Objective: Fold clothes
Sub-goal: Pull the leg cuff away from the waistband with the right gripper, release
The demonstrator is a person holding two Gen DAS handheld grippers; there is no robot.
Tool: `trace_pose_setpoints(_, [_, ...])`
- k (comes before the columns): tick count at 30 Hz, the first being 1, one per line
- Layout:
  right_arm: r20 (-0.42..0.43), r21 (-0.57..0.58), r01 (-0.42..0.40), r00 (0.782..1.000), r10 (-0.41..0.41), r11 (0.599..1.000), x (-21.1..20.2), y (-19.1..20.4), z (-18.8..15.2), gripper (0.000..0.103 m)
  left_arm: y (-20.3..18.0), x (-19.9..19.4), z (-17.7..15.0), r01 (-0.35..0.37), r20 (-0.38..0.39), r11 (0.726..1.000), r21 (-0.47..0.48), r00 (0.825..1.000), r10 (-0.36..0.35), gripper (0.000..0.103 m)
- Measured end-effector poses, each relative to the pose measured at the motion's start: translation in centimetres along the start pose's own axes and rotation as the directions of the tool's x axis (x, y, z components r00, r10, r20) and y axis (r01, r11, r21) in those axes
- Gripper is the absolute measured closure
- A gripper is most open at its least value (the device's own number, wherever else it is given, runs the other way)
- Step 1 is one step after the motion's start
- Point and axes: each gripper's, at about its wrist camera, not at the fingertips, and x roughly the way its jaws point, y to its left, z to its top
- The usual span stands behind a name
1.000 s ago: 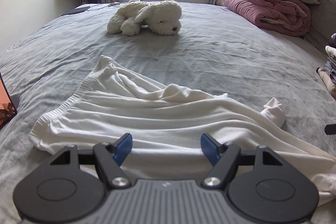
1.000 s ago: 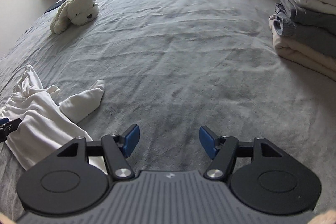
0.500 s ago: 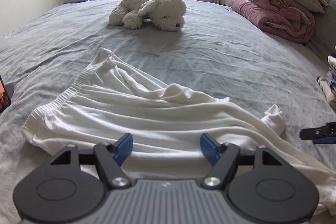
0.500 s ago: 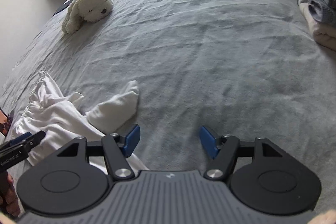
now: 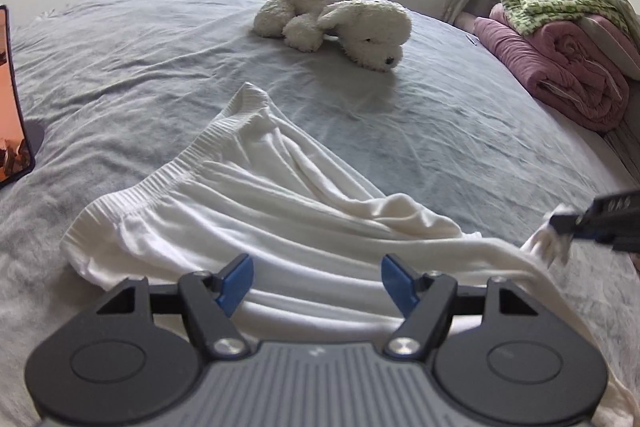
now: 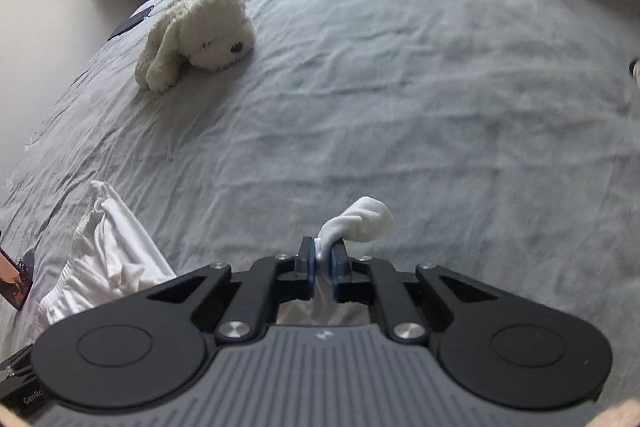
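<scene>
While white shorts point(image 5: 256, 211) lie rumpled and unfolded on bed point(image 5: 440, 131), right gripper point(image 6: 323, 269) pinches far-right leg hem; left gripper point(image 5: 316, 277) spread, hovering at near edge. No fold made.

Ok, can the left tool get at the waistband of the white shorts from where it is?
Probably yes. The left tool is open over the white shorts, and the waistband lies uncovered ahead to its left with nothing between.
</scene>
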Motion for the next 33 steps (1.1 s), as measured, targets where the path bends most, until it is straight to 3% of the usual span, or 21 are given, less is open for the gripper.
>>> trace_pose_setpoints(5, [0.121, -0.091, 0.104, 0.988, -0.092, 0.99, -2.2, 0.7, 4.3, 0.095, 0.7, 0.3, 0.3, 0.003, -0.005, 1.0, -0.017, 1.0, -0.003, 0.031])
trace_pose_setpoints(9, [0.236, -0.126, 0.197, 0.958, -0.164, 0.972, -3.9, 0.6, 7.8, 0.095, 1.0, 0.6, 0.4, 0.006, -0.016, 1.0, -0.027, 1.0, -0.007, 0.031])
trace_pose_setpoints(12, [0.303, -0.141, 0.26, 0.93, -0.209, 0.955, -4.9, 0.4, 10.1, 0.095, 1.0, 0.8, 0.4, 0.009, -0.021, 1.0, -0.027, 1.0, -0.009, 0.031])
trace_pose_setpoints(17, [0.416, -0.175, 0.381, 0.864, -0.283, 0.908, -6.3, 0.4, 13.8, 0.095, 1.1, 1.0, 0.5, 0.012, -0.024, 1.0, -0.029, 1.0, -0.013, 0.031])
trace_pose_setpoints(28, [0.568, -0.14, 0.52, 0.74, -0.362, 0.843, -8.6, -0.1, 19.8, 0.095, 0.4, 1.8, 0.9, 0.02, -0.025, 0.999, -0.027, 0.999, -0.02, 0.031])
trace_pose_setpoints(33, [0.57, -0.08, 0.541, 0.714, -0.407, 0.838, -8.1, -2.5, 20.9, 0.095, 0.2, 2.2, 0.9, 0.014, -0.028, 1.0, -0.016, 0.999, -0.015, 0.031])
